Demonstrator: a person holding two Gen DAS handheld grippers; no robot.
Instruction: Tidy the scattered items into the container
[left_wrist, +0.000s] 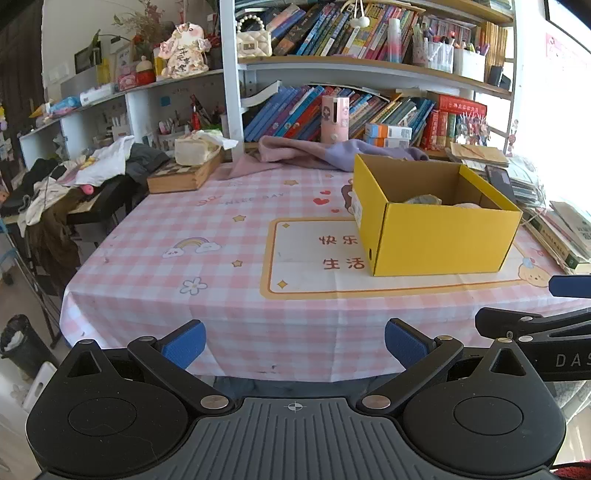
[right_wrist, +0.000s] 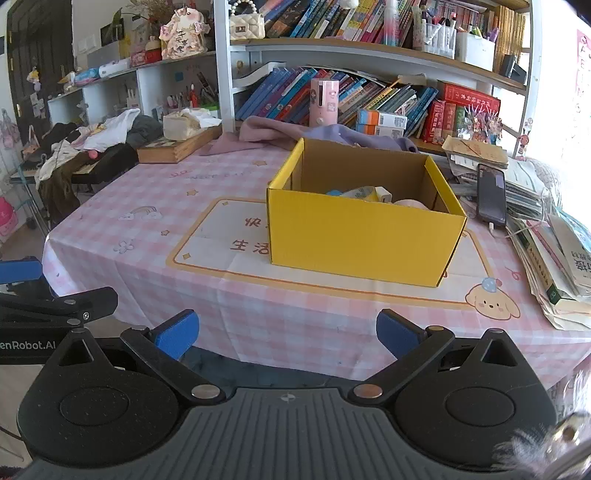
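A yellow cardboard box (left_wrist: 439, 236) stands open on the pink checked tablecloth (left_wrist: 207, 258); it also shows in the right wrist view (right_wrist: 362, 240). Several soft items (right_wrist: 369, 195) lie inside it, mostly hidden by its walls. My left gripper (left_wrist: 293, 345) is open and empty, held near the table's front edge, well short of the box. My right gripper (right_wrist: 286, 334) is open and empty, also at the front edge, in front of the box. Each gripper shows at the other view's side edge.
Pink and purple cloth (left_wrist: 306, 153) lies behind the box. A wooden case (left_wrist: 181, 175) with a tissue pack sits at the back left. A phone (right_wrist: 491, 195) lies on stacked books and papers (right_wrist: 554, 258) at the right. Bookshelves stand behind the table.
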